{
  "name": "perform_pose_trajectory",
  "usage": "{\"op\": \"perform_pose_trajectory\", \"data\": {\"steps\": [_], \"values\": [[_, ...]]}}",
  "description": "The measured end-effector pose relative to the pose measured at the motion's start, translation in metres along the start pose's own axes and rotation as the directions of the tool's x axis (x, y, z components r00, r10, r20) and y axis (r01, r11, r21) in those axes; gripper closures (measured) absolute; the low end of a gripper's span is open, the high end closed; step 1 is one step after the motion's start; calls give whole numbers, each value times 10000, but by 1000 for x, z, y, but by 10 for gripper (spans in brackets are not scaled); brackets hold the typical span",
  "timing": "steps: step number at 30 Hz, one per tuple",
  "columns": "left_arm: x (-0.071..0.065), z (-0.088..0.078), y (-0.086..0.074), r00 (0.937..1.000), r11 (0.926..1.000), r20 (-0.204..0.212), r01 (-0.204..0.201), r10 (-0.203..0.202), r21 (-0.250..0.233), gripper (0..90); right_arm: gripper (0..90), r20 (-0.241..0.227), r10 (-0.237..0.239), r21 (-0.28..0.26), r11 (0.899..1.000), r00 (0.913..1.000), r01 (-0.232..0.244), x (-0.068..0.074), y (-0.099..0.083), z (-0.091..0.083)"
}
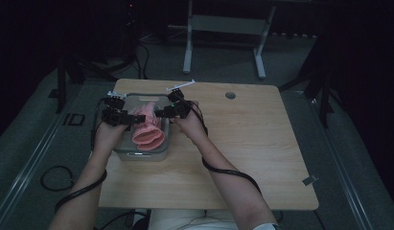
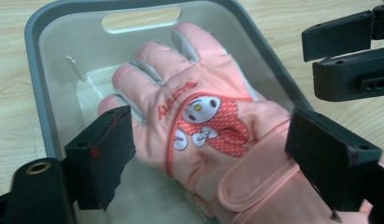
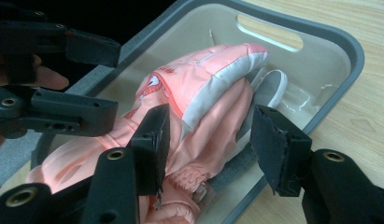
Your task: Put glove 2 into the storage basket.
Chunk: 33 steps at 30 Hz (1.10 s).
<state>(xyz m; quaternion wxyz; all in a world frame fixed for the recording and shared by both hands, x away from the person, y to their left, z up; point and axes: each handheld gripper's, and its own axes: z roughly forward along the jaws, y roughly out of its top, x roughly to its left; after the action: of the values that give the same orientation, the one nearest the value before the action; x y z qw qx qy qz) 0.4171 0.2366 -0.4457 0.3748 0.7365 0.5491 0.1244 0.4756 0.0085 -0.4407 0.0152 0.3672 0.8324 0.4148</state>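
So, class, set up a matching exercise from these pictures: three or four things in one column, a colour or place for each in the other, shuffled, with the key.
Things:
1. glove
2. bin
3. table
4. left gripper

Colour or place:
A. light wood, under the bin
B. pink, lying in the bin
C. black, over the left side of the bin
D. grey rim, with a handle slot in its end wall

Pairs: 1-B, 2-D, 3-A, 4-C
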Motion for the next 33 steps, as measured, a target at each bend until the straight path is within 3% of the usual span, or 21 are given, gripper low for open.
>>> {"op": "perform_pose_trajectory", "data": {"steps": [7, 10, 11, 16, 23, 27, 28, 29, 33], "values": [[-8, -7, 3, 9991, 9991, 172, -375, 378, -176, 140, 403, -115, -156, -158, 9998, 9998, 154, -1, 0, -8], [-15, -12, 4, 9980, 9969, 181, -597, 607, -518, 137, 369, -202, -297, -181, 9994, 9994, 294, -2, -1, -11], [-18, -14, 5, 9976, 9962, 181, -662, 673, -561, 110, 320, -423, -432, -214, 9989, 9982, 424, -5, -3, -15], [-37, -19, 5, 9923, 9910, 456, -1118, 1153, -734, 19, 270, -625, -492, -479, 9978, 9968, 463, -11, -7, -27], [-74, -21, -2, 9728, 9733, 776, -2111, 2181, -900, 14, 211, -650, -740, -796, 9945, 9951, 688, -18, -20, -43], [-95, -24, -8, 9614, 9627, 1003, -2444, 2561, -1159, 14, 200, -645, -816, -826, 9937, 9946, 762, -22, -31, -53], [-95, -24, -8, 9614, 9627, 1003, -2444, 2561, -1159, 15, 200, -645, -816, -826, 9937, 9946, 762, -22, -31, -53], [-107, -26, -11, 9531, 9553, 1165, -2636, 2793, -1336, 15, 199, -602, -889, -810, 9932, 9942, 839, -23, -35, -55], [-127, -29, -16, 9383, 9443, 1553, -2834, 3091, -1671, 14, 192, -453, -1224, -676, 9906, 9914, 1192, -28, -52, -70]]}}
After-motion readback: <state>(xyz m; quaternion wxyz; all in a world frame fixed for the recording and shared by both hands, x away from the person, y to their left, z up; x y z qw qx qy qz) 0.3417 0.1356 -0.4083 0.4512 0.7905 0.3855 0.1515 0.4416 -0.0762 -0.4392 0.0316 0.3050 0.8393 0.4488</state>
